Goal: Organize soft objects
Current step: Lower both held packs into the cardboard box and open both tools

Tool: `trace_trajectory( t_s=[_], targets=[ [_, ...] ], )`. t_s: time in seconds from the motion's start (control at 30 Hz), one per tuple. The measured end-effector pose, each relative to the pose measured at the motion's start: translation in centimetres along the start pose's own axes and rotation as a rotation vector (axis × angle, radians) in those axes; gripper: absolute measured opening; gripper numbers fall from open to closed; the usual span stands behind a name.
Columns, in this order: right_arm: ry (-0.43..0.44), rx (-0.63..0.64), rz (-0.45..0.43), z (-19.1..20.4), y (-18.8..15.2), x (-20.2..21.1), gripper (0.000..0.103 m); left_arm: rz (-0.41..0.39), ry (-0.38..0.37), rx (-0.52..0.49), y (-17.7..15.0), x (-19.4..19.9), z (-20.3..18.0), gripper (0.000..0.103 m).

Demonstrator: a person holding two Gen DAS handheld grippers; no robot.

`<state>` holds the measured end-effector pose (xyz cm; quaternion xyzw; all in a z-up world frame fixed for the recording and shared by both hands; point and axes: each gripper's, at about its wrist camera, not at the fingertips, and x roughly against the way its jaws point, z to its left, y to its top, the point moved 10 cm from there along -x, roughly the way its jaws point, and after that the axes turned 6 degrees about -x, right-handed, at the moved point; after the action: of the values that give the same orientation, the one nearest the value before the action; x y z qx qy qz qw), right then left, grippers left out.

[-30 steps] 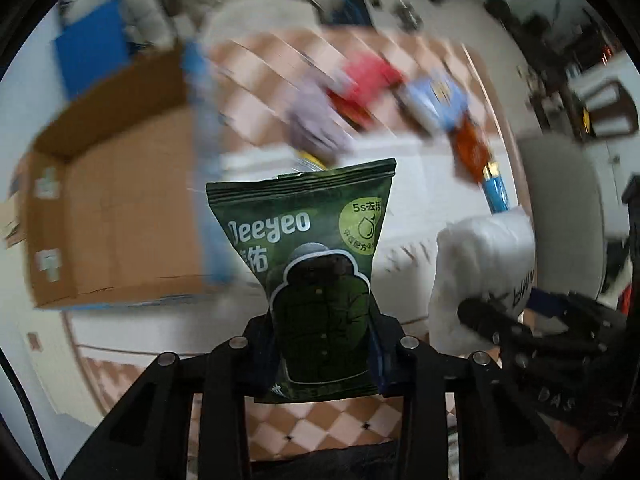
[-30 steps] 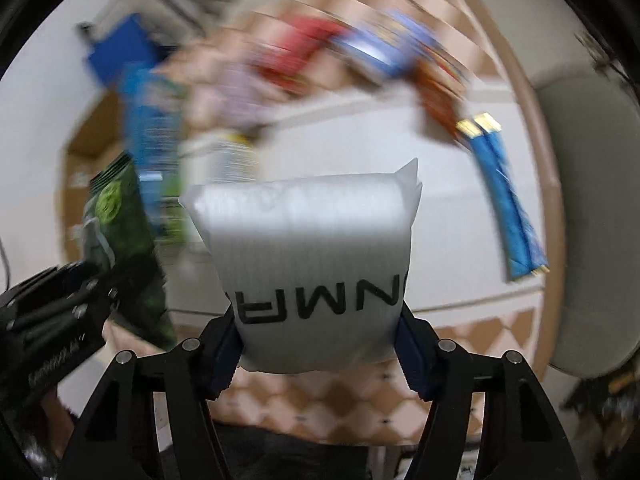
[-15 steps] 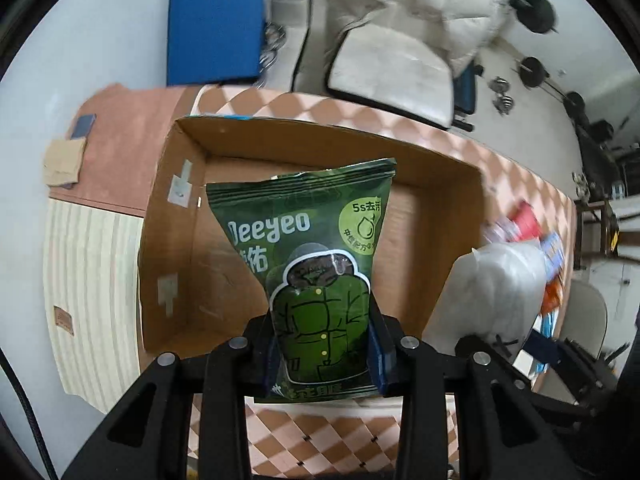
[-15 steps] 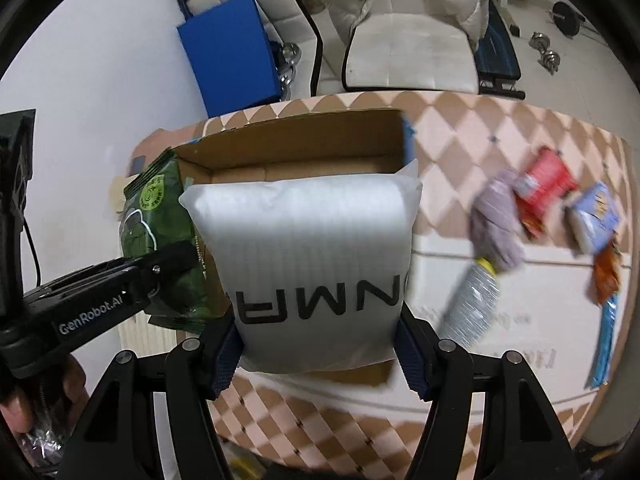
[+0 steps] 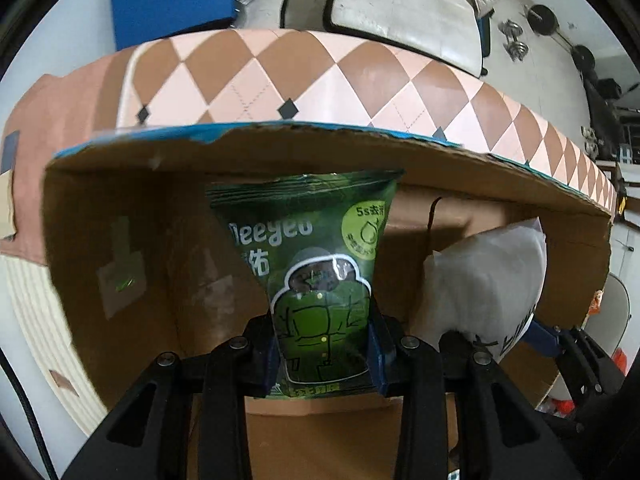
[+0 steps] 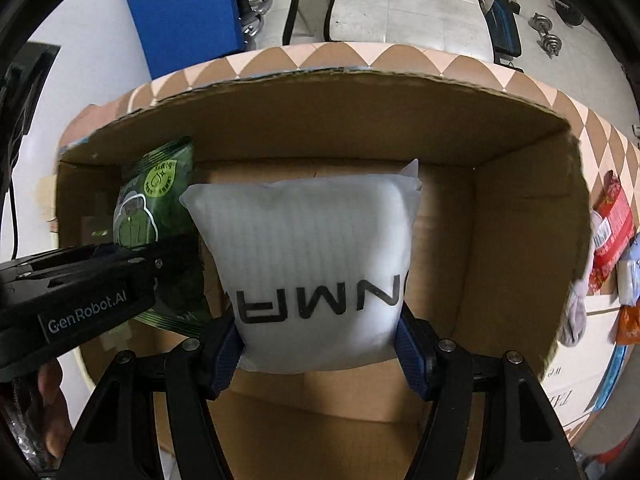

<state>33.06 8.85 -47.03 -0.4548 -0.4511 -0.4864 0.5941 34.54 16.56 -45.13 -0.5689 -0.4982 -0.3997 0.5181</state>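
My left gripper (image 5: 323, 354) is shut on a green soft pack (image 5: 316, 264) with a jacket drawing, held inside an open cardboard box (image 5: 132, 248). My right gripper (image 6: 320, 344) is shut on a white soft pack (image 6: 308, 252) with black letters, also inside the box (image 6: 512, 240), to the right of the green pack (image 6: 156, 216). The white pack (image 5: 484, 280) shows at the right of the left wrist view. The left gripper's body (image 6: 80, 300) shows at the left of the right wrist view.
The box stands on a table with a brown and pink diamond cloth (image 5: 248, 76). Other soft items lie right of the box: a red pack (image 6: 612, 236), a grey cloth (image 6: 576, 312), an orange pack (image 6: 628, 324). A blue board (image 6: 184, 12) and a padded chair (image 6: 400, 4) stand beyond the table.
Both grippers have moved down and forward into the box with their packs. The box walls now fill both views.
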Motion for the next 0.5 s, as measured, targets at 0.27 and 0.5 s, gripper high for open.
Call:
trace_trajectory(
  t_s=[0.27,0.5],
  targets=[
    [-0.036,0.023,-0.004,0.7,1.3,-0.8,0.084,-0.021,0.052,-0.057,0.0,0.3,-0.9,0.053],
    [-0.067,0.048,-0.051,1.5,0.1,1.0,0.103,-0.102,0.072,-0.035,-1.8,2.4,0.0,0.09]
  ],
)
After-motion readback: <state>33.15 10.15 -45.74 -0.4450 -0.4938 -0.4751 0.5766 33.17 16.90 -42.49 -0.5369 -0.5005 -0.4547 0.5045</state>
